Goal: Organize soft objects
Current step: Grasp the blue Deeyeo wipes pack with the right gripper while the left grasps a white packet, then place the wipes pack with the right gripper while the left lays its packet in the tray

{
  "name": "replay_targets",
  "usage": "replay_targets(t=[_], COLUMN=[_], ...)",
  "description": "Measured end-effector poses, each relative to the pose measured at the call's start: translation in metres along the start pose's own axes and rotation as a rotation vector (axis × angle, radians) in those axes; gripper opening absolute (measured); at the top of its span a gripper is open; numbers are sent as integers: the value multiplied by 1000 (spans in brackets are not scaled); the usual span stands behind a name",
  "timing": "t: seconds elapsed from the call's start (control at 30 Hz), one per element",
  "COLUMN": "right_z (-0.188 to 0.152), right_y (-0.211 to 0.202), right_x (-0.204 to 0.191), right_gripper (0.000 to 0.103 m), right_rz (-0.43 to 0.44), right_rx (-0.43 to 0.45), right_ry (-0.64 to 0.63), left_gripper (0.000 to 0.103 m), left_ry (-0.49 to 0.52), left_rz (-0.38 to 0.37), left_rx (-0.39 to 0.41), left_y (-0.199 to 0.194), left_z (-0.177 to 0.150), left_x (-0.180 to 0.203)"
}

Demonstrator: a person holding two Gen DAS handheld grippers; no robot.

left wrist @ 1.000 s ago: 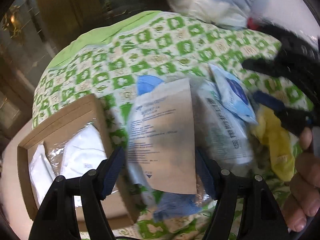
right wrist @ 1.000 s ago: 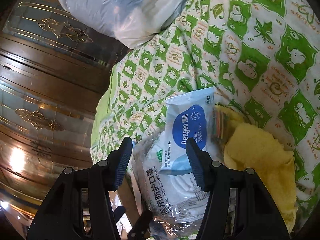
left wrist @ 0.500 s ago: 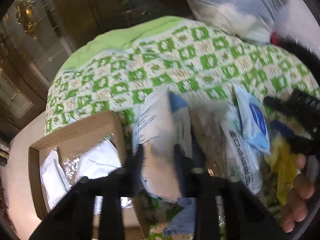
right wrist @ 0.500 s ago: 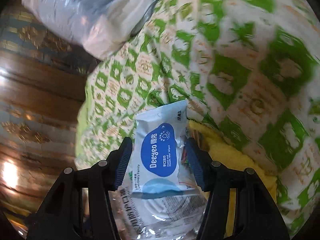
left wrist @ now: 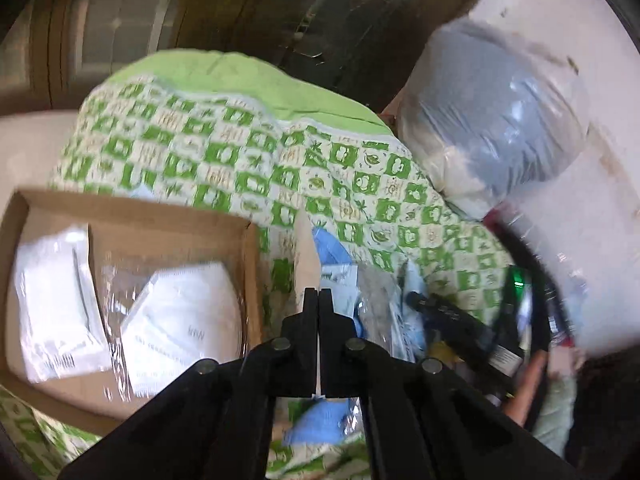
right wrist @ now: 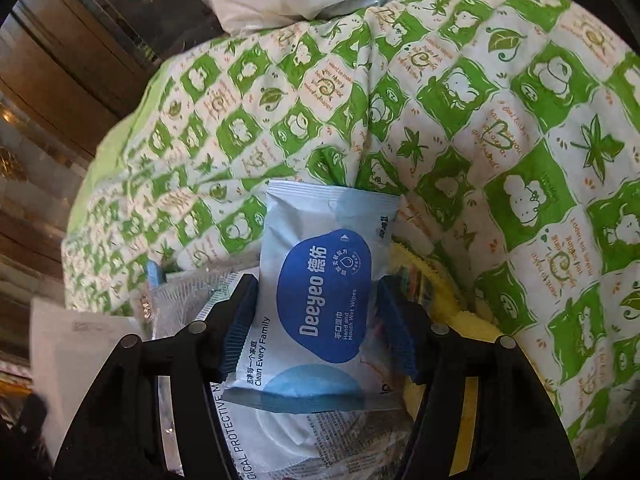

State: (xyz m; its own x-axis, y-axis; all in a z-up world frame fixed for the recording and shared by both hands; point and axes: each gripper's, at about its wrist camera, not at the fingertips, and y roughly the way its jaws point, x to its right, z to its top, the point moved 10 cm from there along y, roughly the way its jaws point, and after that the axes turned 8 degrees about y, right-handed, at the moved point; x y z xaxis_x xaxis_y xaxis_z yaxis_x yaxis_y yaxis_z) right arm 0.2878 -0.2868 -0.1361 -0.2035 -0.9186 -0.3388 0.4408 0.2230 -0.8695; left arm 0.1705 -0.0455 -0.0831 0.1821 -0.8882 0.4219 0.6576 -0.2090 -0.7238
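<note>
My left gripper is shut on a flat brown-and-white paper packet, seen edge-on and held just right of a cardboard box. The box holds bagged white masks and a white packet. My right gripper is open, with its jaws either side of a blue-and-white Deeyeo wet-wipes pack that lies on a bagged protective mask. A yellow cloth lies beside them. The right gripper also shows in the left wrist view.
Everything rests on a green-and-white patterned quilt. A large clear plastic bag of bedding lies at the far end. Blue items in clear wrap lie right of the box. Wooden cabinets stand behind.
My left gripper shut on the paper packet and lifted it, turning it edge-on beside the box. My right gripper moved in over the wet-wipes pack, jaws still open.
</note>
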Motion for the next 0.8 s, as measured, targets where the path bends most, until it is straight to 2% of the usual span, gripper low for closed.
replay_targets(t=[0.13, 0.17, 0.27, 0.3, 0.4, 0.5, 0.63, 0.8], right_z=[-9, -13, -15, -13, -10, 3, 7, 5], right_y=[10, 14, 11, 11, 3, -23, -42, -80], right_x=[-2, -4, -4, -3, -2, -6, -10, -27], right_gripper=[66, 56, 40, 25, 15, 13, 13, 12], right_rz=[-84, -116, -108, -82, -32, 24, 103, 191], right_rx=[-22, -30, -37, -46, -36, 66, 109, 211], right_ry=[-67, -101, -104, -85, -60, -32, 12, 12], left_gripper=[0, 0, 0, 0, 0, 0, 0, 0], left_ry=[-35, -49, -61, -67, -96, -145, -171, -196], left_rz=[-25, -42, -83, -89, -142, -190, -220, -223], left_rx=[-15, -12, 4, 6, 33, 40, 70, 127], left_y=[8, 10, 7, 6, -2, -8, -24, -54], left_z=[-18, -21, -21, -21, -15, -11, -5, 2], left_x=[-15, -16, -18, -19, -20, -28, -35, -55])
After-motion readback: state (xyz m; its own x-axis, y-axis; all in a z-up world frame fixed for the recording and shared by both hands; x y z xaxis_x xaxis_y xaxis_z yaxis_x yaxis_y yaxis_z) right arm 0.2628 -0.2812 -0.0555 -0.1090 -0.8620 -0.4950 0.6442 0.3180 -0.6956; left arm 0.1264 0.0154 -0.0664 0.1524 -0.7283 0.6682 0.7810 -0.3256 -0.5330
